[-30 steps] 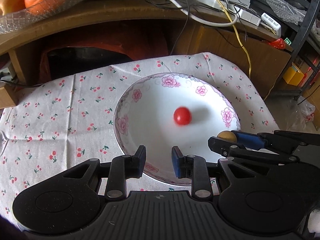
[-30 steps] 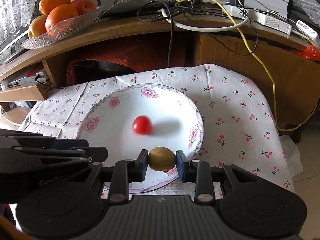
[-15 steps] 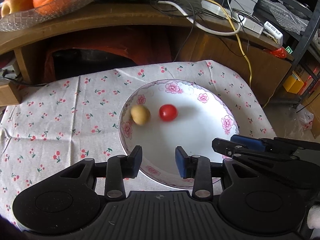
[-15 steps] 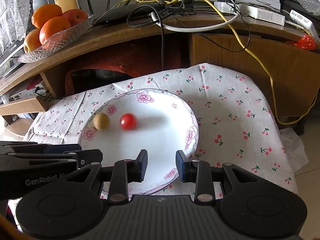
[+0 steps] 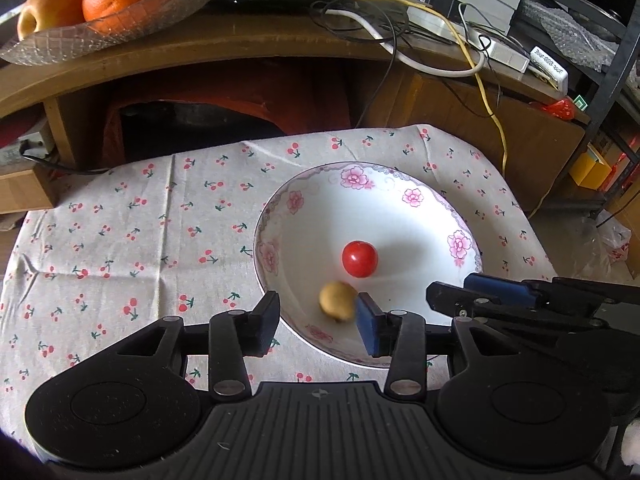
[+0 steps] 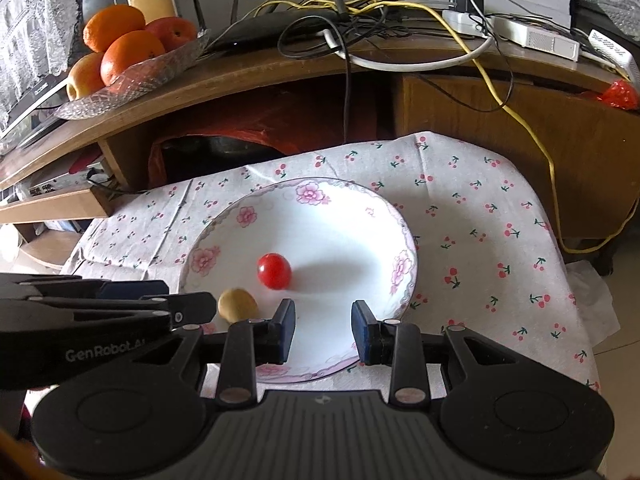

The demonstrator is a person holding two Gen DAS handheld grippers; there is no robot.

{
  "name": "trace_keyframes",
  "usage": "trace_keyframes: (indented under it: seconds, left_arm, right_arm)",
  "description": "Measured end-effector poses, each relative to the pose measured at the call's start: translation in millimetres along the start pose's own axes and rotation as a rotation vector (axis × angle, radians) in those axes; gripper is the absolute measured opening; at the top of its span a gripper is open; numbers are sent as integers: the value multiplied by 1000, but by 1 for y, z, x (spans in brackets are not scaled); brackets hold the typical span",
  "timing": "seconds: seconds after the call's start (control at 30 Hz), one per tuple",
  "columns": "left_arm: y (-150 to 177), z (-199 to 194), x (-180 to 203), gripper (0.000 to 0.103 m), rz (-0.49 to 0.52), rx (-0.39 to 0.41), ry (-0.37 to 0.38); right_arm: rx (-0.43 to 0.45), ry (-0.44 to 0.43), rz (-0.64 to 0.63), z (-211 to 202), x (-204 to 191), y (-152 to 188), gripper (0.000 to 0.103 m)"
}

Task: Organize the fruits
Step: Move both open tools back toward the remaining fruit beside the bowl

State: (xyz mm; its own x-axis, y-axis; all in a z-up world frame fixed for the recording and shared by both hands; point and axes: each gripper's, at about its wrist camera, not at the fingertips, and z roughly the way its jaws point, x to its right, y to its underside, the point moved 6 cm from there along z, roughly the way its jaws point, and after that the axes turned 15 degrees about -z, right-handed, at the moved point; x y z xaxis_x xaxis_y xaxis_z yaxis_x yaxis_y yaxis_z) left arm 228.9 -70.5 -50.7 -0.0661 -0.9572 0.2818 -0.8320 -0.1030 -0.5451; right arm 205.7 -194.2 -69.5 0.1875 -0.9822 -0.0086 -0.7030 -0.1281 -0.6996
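Step in hand, as judged: fruits gathered on the plate [image 5: 464,216], with both grippers unloaded above its near rim. Left gripper [image 5: 317,322]: jaws parted and empty. The kiwi [image 5: 337,301] is seen just ahead of the gap, toward the blue right jaw and nearly touching it in this view; whether it is touched cannot be told. The tomato [image 5: 359,259] lies farther ahead, just beyond the kiwi, apart from it. Right gripper [image 6: 323,330]: jaws parted and empty, with bare plate between them. From this side the kiwi [image 6: 237,305] is placed left of the left jaw, the tomato [image 6: 274,271] ahead and slightly left. No further loose fruit is seen on the cloth [image 5: 120,240], so the next move is judged to call for a withdrawal clear of the rim.
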Motion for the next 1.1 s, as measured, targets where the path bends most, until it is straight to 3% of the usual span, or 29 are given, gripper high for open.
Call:
trace_keyframes:
  seconds: [0.73,1.1]
  left_arm:
    - [16,-38,-31,56,-32,21,-45]
    - [34,-22,-27,57,4,-37,-64]
  right_arm:
    - [1,-35,-65,-25,-26,14,31]
    - [-16,-41,-83,-24,-30,19,31]
